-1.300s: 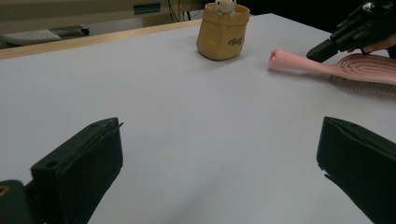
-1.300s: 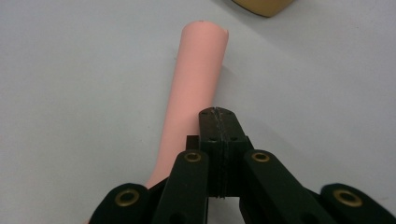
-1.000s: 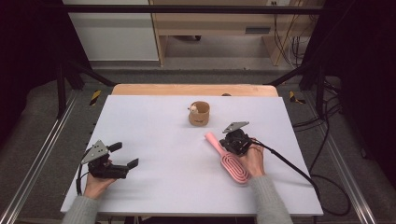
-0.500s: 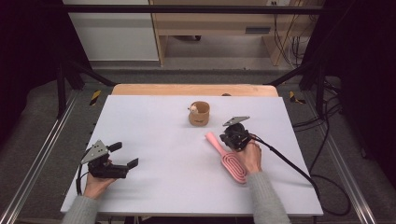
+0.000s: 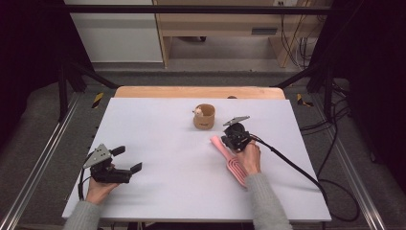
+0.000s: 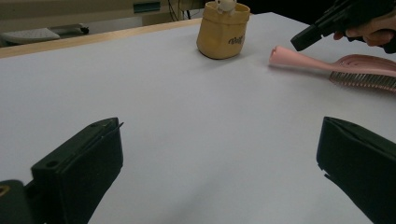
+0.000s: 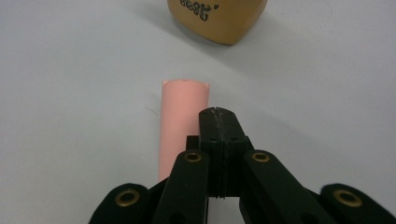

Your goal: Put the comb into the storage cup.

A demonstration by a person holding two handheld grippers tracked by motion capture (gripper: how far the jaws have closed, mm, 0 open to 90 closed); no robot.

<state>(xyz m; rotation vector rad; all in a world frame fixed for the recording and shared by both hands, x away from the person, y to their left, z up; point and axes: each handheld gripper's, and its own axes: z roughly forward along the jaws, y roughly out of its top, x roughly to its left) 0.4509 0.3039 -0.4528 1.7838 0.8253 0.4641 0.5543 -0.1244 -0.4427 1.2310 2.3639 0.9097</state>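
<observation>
Pink hairbrush (image 5: 230, 159) laid flat on white table (image 5: 158, 139), handle aimed at tan cup (image 5: 204, 116). Right gripper (image 5: 233, 139) poised over handle, jaws pressed together, nothing pinched. Left gripper (image 5: 125, 159) parked apart, jaws spread. Brush not yet grasped; pickup judged pending.

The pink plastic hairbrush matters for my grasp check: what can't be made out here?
- Right tool, right gripper view: shut jaws cover part of the pink plastic hairbrush handle; contact unclear.
- Left gripper view: frame edge cuts off the brush head.
- Tan pouch-shaped holder, right gripper view: top cut off, lettering partial.
- High view: bristles too small.
</observation>
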